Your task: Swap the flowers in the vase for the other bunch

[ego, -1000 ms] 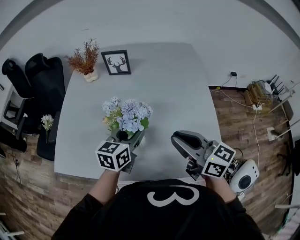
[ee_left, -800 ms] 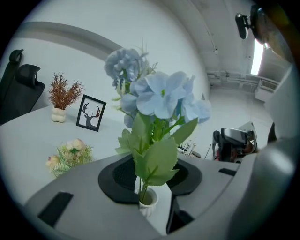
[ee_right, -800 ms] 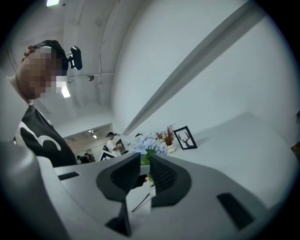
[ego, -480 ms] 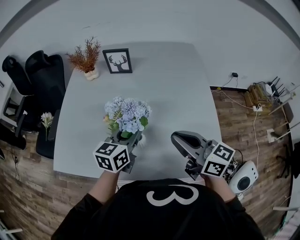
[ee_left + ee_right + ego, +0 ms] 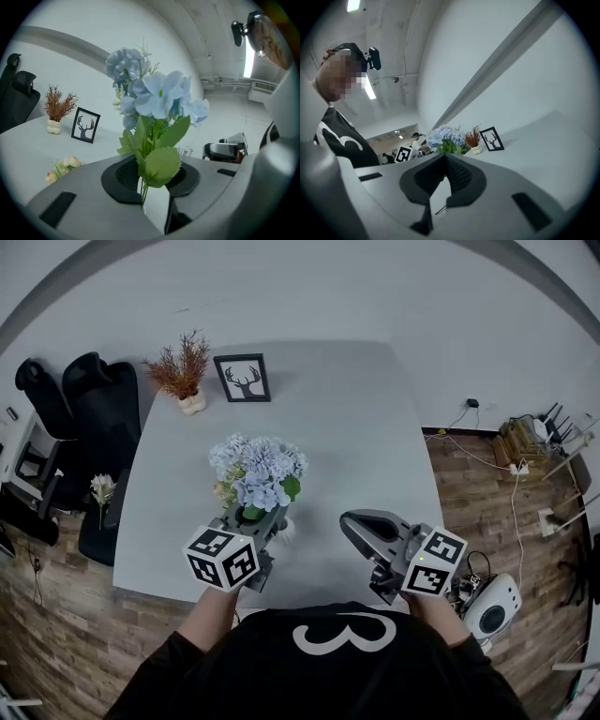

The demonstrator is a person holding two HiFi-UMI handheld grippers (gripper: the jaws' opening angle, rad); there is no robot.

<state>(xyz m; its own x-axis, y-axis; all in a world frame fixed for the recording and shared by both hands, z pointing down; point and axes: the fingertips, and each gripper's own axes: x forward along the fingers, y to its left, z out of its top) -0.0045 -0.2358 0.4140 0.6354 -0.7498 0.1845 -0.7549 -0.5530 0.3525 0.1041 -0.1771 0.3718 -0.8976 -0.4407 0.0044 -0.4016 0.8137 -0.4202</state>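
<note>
The left gripper (image 5: 258,515) is clamped on the green stems of the one blue bunch (image 5: 261,470), whose blooms stand upright just above its jaws. A bit of the one white vase (image 5: 288,528) shows beside them, and the one small cream bunch (image 5: 63,166) lies on the desk (image 5: 337,427) just to that gripper's left. The right gripper (image 5: 356,519), the second of the two, hangs well to the right of the flowers with its jaws together and nothing between them. At the desk's far left corner stand one framed deer picture (image 5: 243,378) and one potted rust-coloured plant (image 5: 183,371).
</note>
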